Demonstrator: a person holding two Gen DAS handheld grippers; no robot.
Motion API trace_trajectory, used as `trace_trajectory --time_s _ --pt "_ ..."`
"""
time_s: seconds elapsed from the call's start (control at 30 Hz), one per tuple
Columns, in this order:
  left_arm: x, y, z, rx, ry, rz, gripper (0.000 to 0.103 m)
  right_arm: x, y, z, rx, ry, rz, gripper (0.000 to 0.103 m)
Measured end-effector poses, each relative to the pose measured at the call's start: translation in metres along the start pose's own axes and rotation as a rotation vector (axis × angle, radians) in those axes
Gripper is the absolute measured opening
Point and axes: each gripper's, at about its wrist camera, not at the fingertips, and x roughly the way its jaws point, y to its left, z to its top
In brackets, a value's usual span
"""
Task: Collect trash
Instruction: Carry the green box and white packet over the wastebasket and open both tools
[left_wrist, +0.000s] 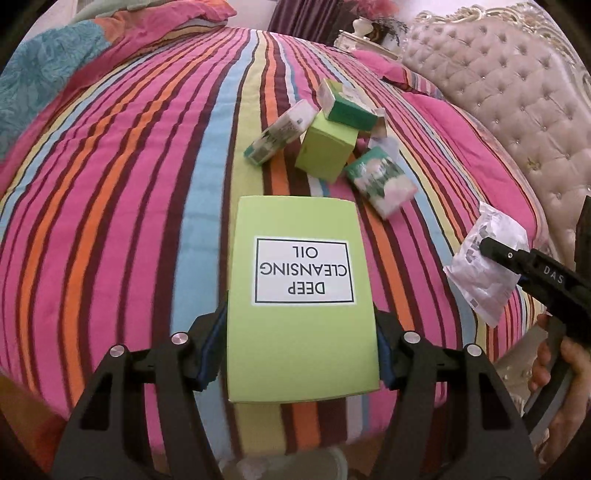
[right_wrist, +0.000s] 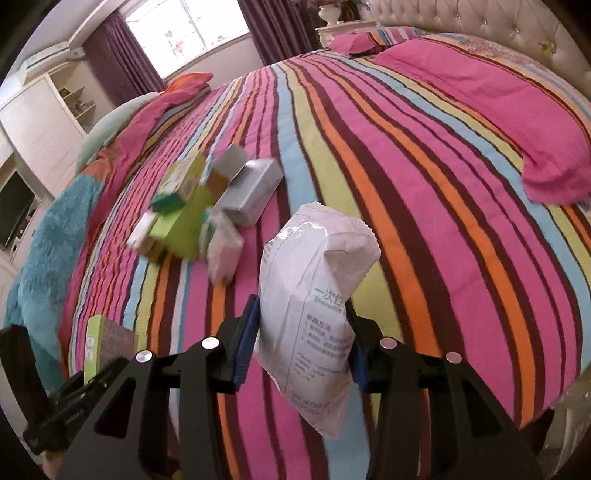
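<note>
A lime-green box (left_wrist: 301, 258) printed "DEEP CLEANSING OIL" is clamped between the blue pads of my left gripper (left_wrist: 301, 350), lifted above the striped bedspread (left_wrist: 129, 221). The right wrist view shows my right gripper (right_wrist: 302, 347) shut on a crinkled white plastic packet (right_wrist: 314, 266) that stands up between its fingers. The same packet (left_wrist: 480, 273) and right gripper (left_wrist: 493, 251) appear at the right of the left wrist view. Several small green, white and grey boxes (left_wrist: 325, 147) lie in a loose pile (right_wrist: 192, 210) on the bed beyond both grippers.
A tufted headboard (left_wrist: 509, 110) and pink pillows (right_wrist: 546, 173) sit at the right end of the bed. A teal blanket (right_wrist: 48, 251) drapes the left side. White cabinets (right_wrist: 40, 122), a dark screen (right_wrist: 14, 206) and a curtained window (right_wrist: 184, 33) lie beyond. A hand (left_wrist: 561, 369) holds the right gripper.
</note>
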Motion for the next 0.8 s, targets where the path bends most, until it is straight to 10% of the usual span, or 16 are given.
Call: trace_trajectory --time_s 0.8 --pt "-0.06 0.003 -0.126 0.167 0.123 -0.041 0.063 -0.053 0.052 -0.121 -0.075 0.103 0.096 0.041"
